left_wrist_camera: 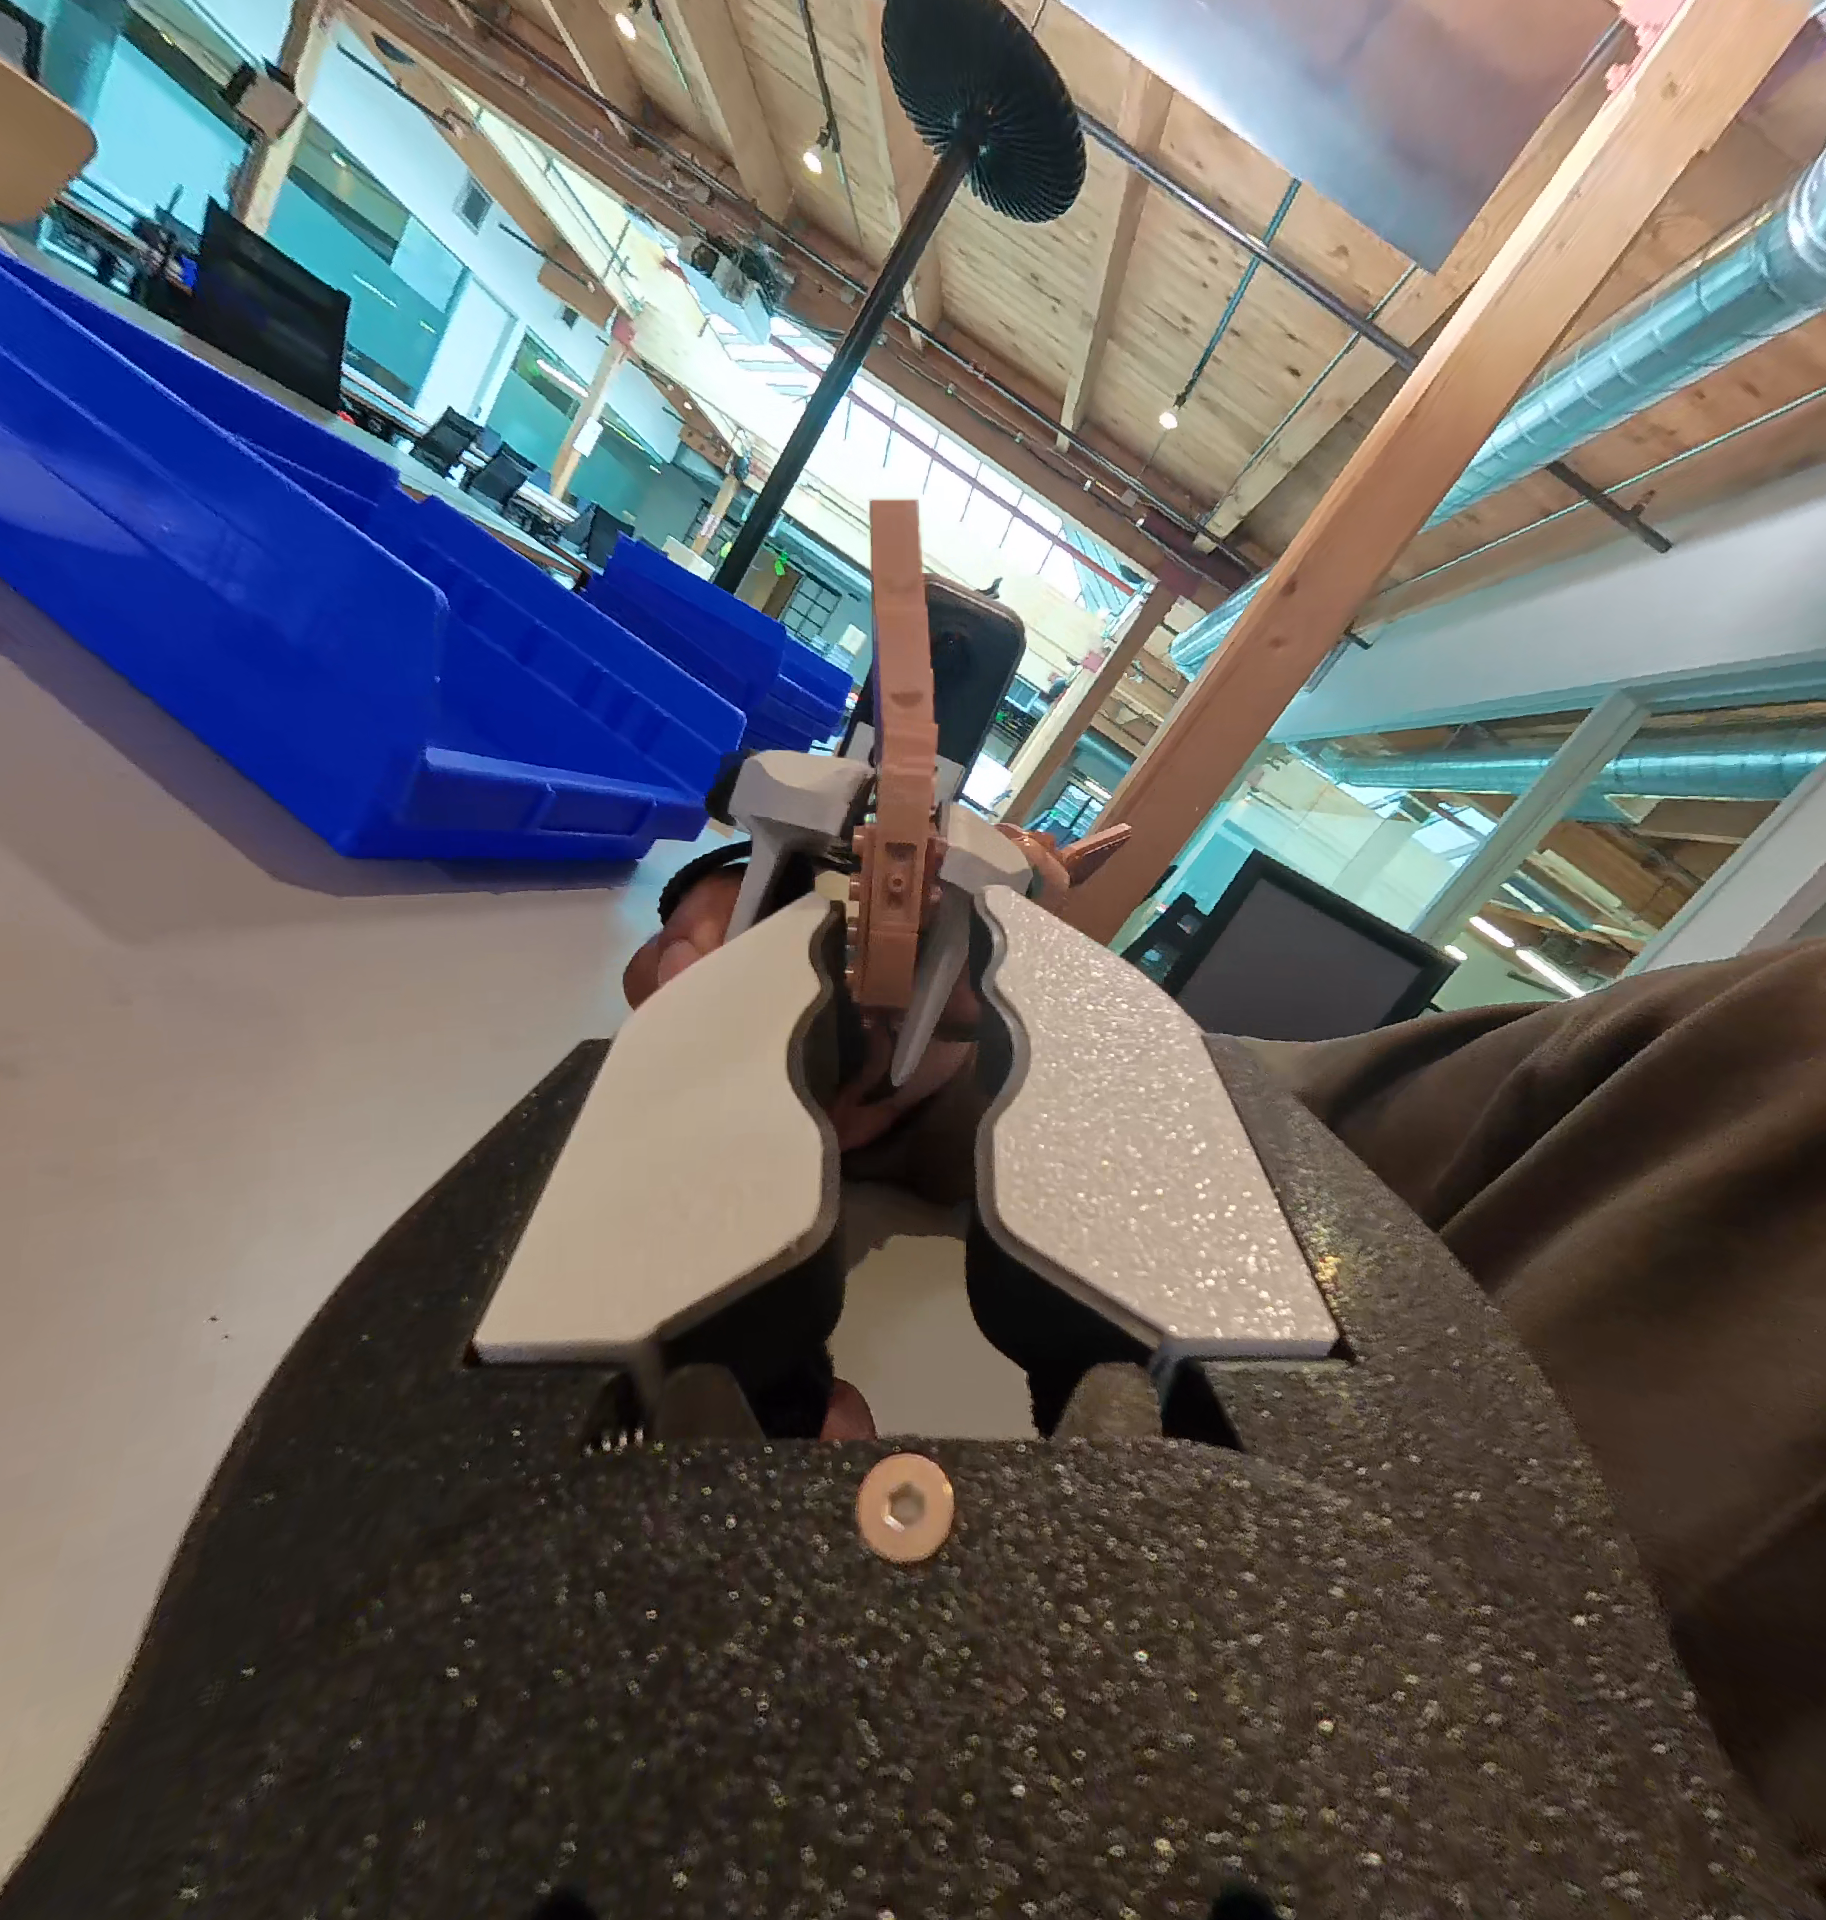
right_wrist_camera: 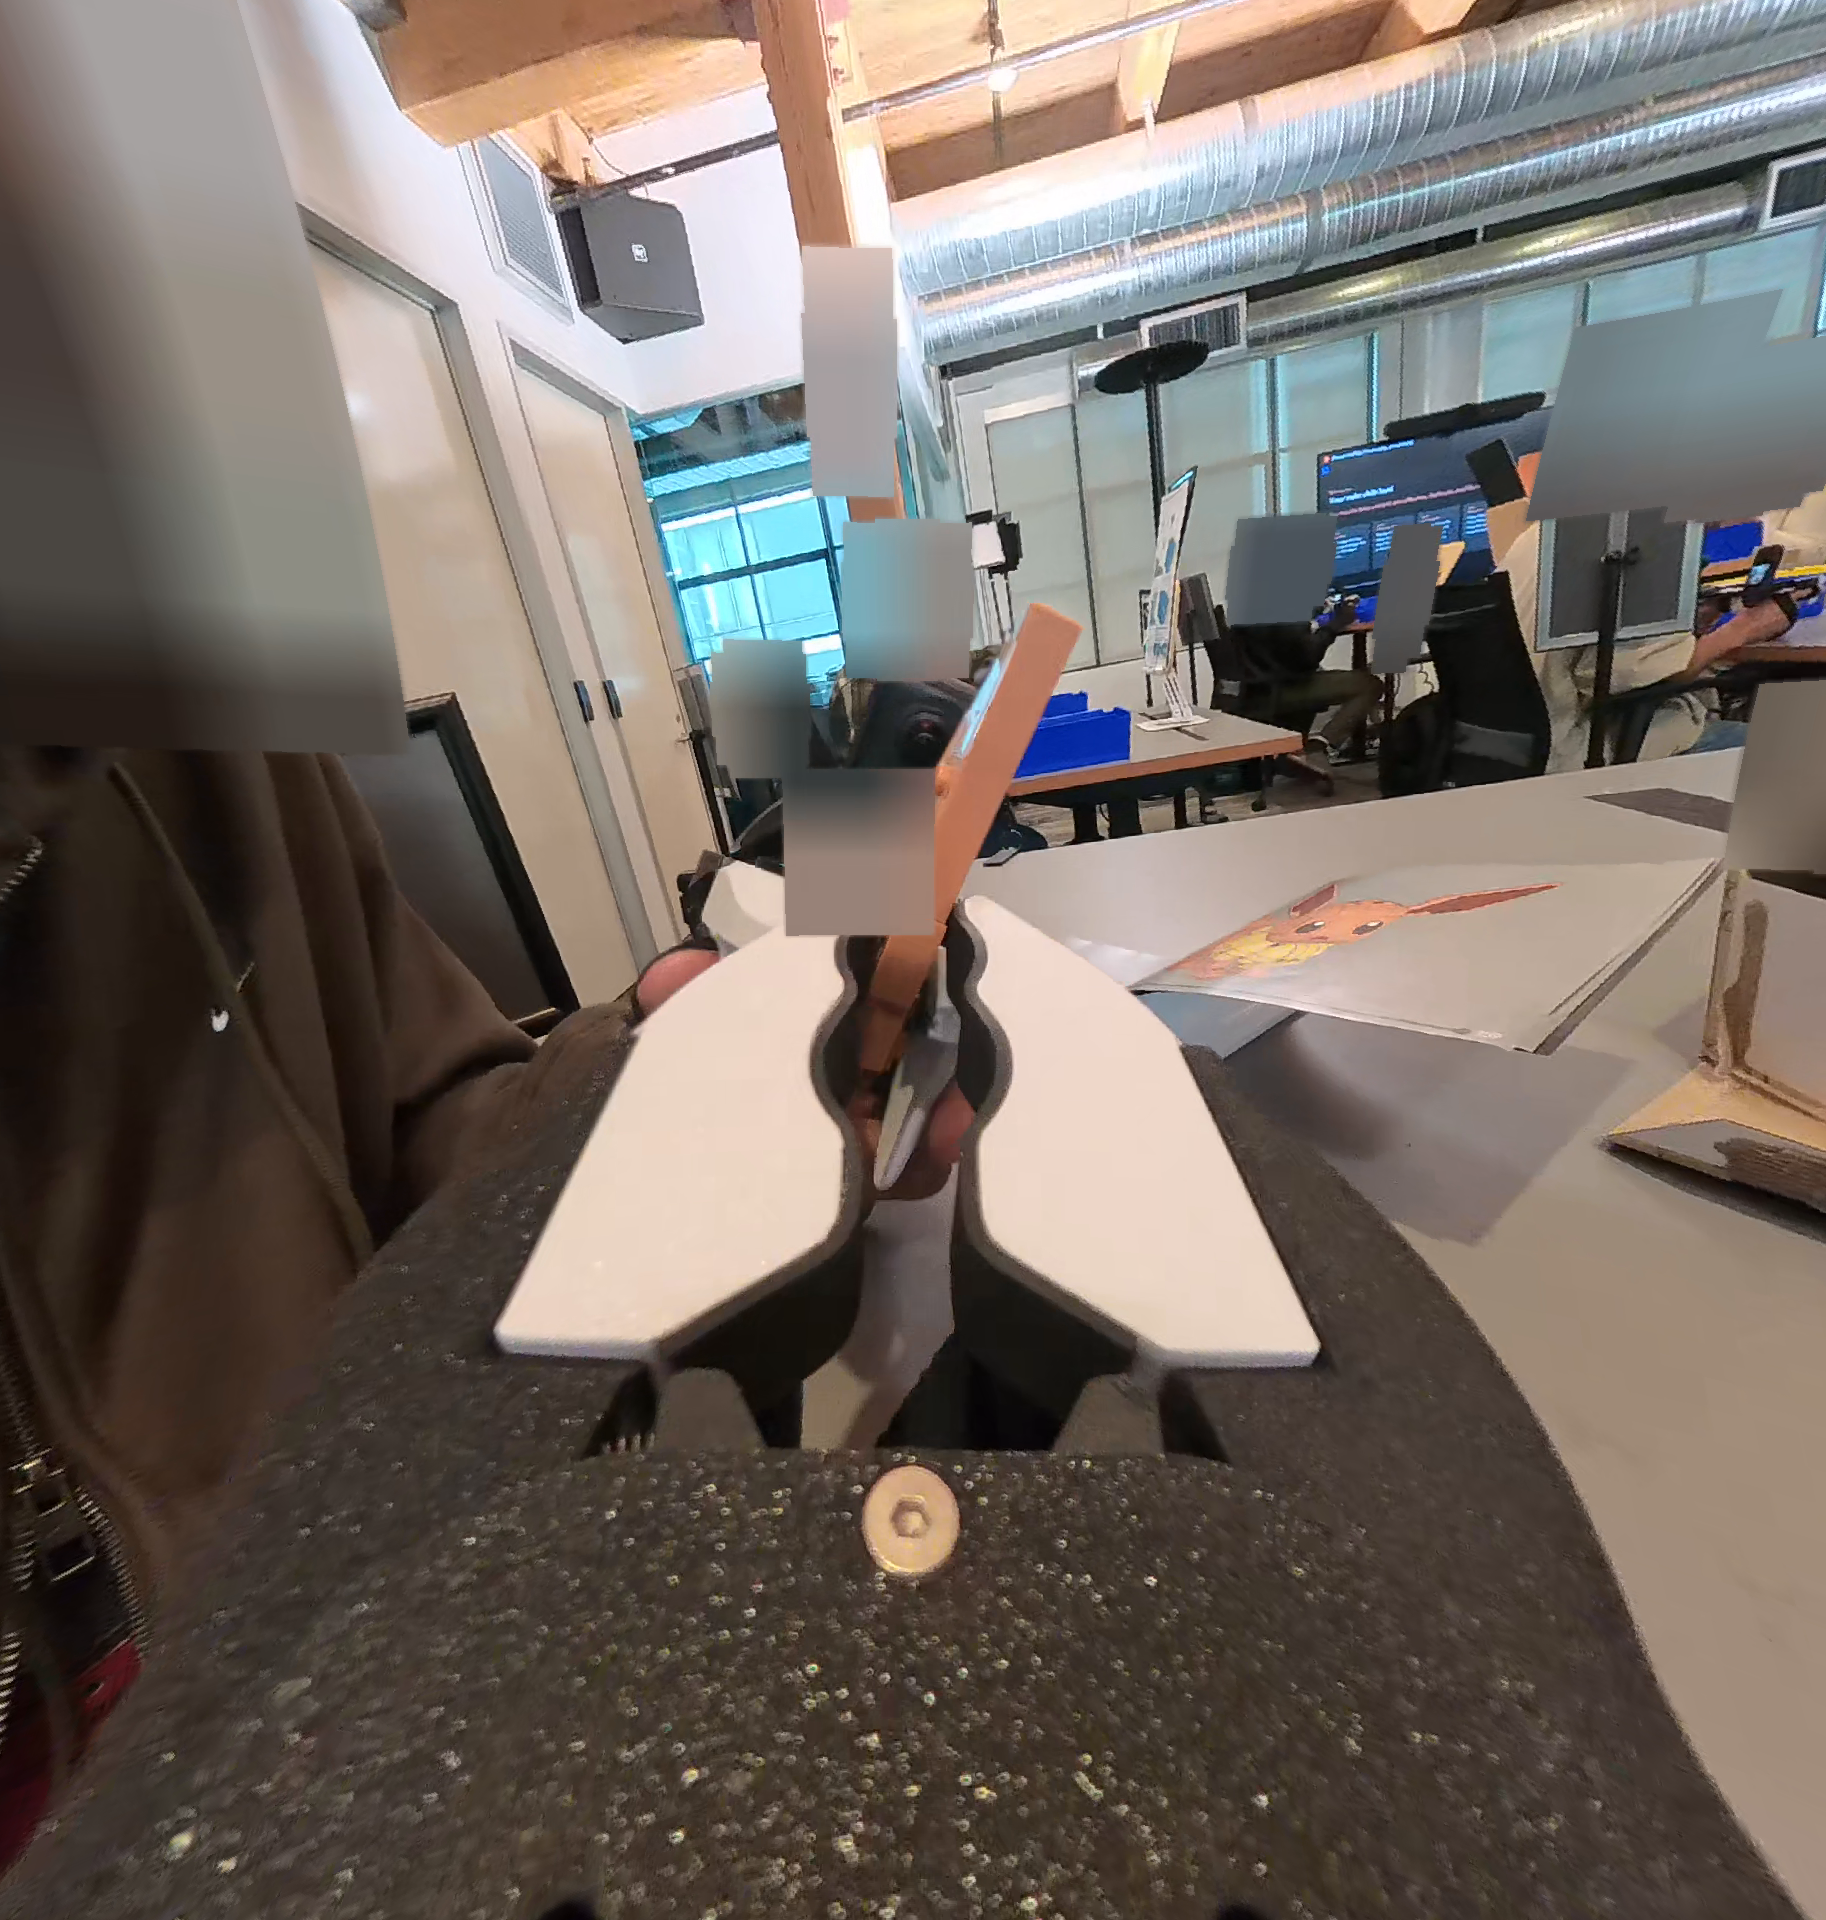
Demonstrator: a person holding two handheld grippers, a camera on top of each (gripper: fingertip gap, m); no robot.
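The tan brick strip point(left_wrist_camera: 893, 727) stands nearly upright in the air above the pale surface point(left_wrist_camera: 213, 1039), and both claws meet at its lower end from opposite sides.

The left claw point(left_wrist_camera: 909, 914) is partly open. The strip's studded lower end sits between its fingertips, close to one pad. A grey pointed finger point(left_wrist_camera: 930, 997) of the right claw lies on the strip's other side, between the strip and the left claw's second pad. Whether the left claw's pads press on the strip cannot be told.

The right claw point(right_wrist_camera: 904, 935) is closed to a narrow gap around the same lower end. From it the strip point(right_wrist_camera: 1013, 727) leans up and away. One pad lies against the strip, and on the other side a grey finger point(right_wrist_camera: 919, 1091) of the left claw is wedged beside it.

A hand point(left_wrist_camera: 670, 956) shows just below and to one side of the strip, behind the claws. A brown sleeve point(left_wrist_camera: 1615, 1143) fills the side opposite the hand.

In the left wrist view, a row of blue bins point(left_wrist_camera: 265, 623) stands on the surface well to the strip's left. A black pole lamp point(left_wrist_camera: 867, 312) rises behind the strip.

In the right wrist view, a sheet with a cartoon animal picture point(right_wrist_camera: 1408, 935) lies flat on the surface point(right_wrist_camera: 1511, 1143), to the strip's right. A torn cardboard piece point(right_wrist_camera: 1782, 1039) stands farther out on that side.
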